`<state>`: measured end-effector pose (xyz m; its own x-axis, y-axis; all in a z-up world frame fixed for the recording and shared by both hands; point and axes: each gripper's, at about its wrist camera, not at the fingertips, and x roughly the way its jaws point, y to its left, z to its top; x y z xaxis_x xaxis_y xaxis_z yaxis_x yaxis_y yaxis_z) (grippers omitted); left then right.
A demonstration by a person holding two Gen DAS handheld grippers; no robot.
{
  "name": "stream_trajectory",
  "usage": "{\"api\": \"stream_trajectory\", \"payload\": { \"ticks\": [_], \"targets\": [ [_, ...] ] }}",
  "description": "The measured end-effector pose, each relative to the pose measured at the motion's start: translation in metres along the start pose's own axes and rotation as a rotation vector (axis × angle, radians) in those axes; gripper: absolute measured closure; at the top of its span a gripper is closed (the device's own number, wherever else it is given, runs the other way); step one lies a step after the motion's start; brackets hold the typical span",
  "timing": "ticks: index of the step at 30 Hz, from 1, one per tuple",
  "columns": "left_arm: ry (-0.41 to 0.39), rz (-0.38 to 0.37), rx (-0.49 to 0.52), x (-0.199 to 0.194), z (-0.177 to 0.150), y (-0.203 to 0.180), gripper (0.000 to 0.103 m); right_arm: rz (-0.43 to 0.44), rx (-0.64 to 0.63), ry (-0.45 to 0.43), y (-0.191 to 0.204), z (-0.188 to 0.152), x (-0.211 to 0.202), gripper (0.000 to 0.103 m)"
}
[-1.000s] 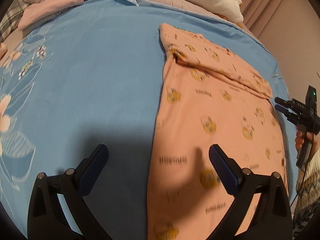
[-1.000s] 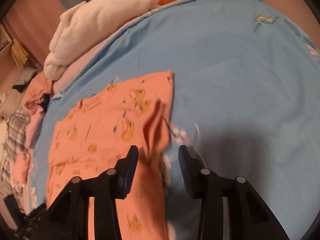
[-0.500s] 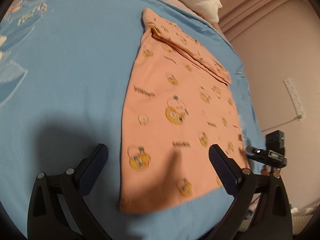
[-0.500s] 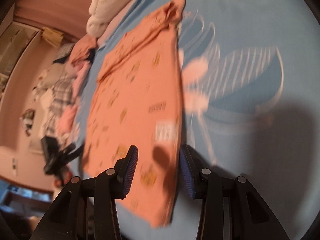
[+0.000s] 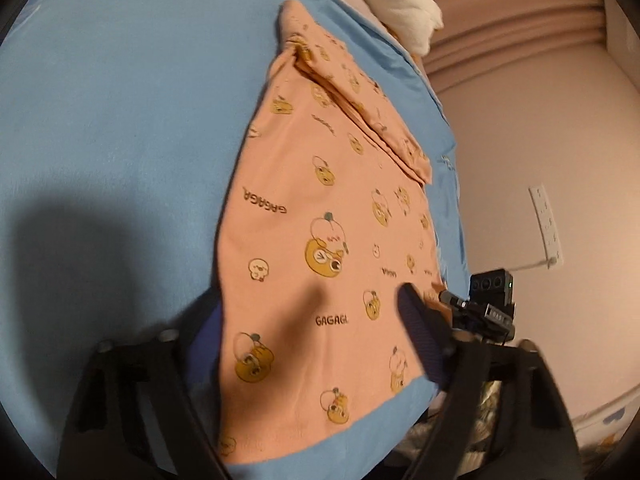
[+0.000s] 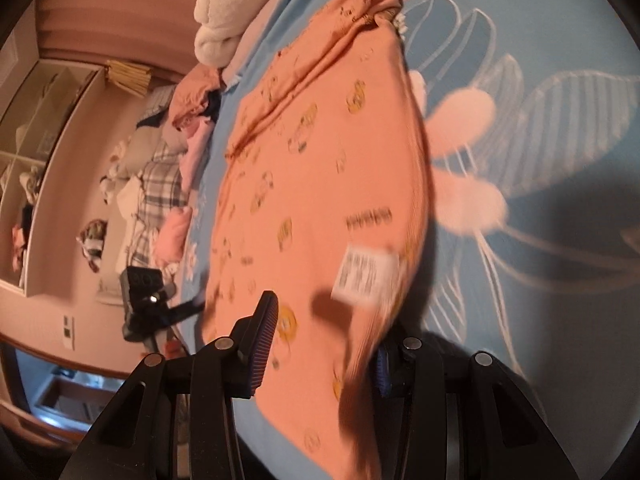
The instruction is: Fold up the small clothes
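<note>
A small orange garment with cartoon prints lies flat on the blue bedsheet, its far end folded over. My left gripper is open, its fingers straddling the garment's near hem corner, the left finger partly under the cloth edge. In the right wrist view the same garment shows a white label. My right gripper is open around the garment's other near corner, with the cloth edge between its fingers. Each gripper shows in the other's view, the right one and the left one.
A white blanket and a pile of clothes lie at the far end of the bed. The bed's edge and a pink wall with a power strip are close on the right of the left wrist view.
Both grippers have moved down to the garment's near hem. The cloth edge now lies between the fingers of each. The right gripper has opened wider.
</note>
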<state>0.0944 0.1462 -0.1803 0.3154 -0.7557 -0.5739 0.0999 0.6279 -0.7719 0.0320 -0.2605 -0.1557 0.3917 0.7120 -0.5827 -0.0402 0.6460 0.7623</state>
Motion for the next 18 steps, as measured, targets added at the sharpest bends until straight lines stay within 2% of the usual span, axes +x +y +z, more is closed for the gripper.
{"api": "stream_trajectory", "payload": {
  "ticks": [6,10,11,12,14,16,18],
  "targets": [
    [0.035,-0.005,0.008,-0.009,-0.024,0.004,0.055,-0.014,-0.056,0.052,0.005,-0.022,-0.005,0.063],
    [0.045,0.016,-0.019,-0.009,-0.034,0.009,0.07,-0.044,-0.051,0.061,0.003,-0.041,-0.008,0.078],
    [0.047,0.021,-0.029,-0.008,-0.033,0.01,0.076,-0.054,-0.05,0.057,0.001,-0.042,-0.008,0.083],
    [0.051,0.027,-0.046,-0.007,-0.031,0.011,0.087,-0.061,-0.048,0.056,0.001,-0.042,-0.007,0.086],
    [0.074,0.041,-0.059,-0.002,-0.028,0.012,0.099,-0.095,-0.064,0.059,0.002,-0.041,-0.006,0.098],
    [0.069,0.053,-0.043,-0.002,-0.025,0.007,0.099,-0.122,-0.11,0.061,0.01,-0.039,-0.006,0.098],
    [0.034,0.003,-0.042,-0.007,-0.021,0.001,0.1,-0.088,-0.154,0.038,0.021,-0.038,-0.011,0.098]
  ]
}}
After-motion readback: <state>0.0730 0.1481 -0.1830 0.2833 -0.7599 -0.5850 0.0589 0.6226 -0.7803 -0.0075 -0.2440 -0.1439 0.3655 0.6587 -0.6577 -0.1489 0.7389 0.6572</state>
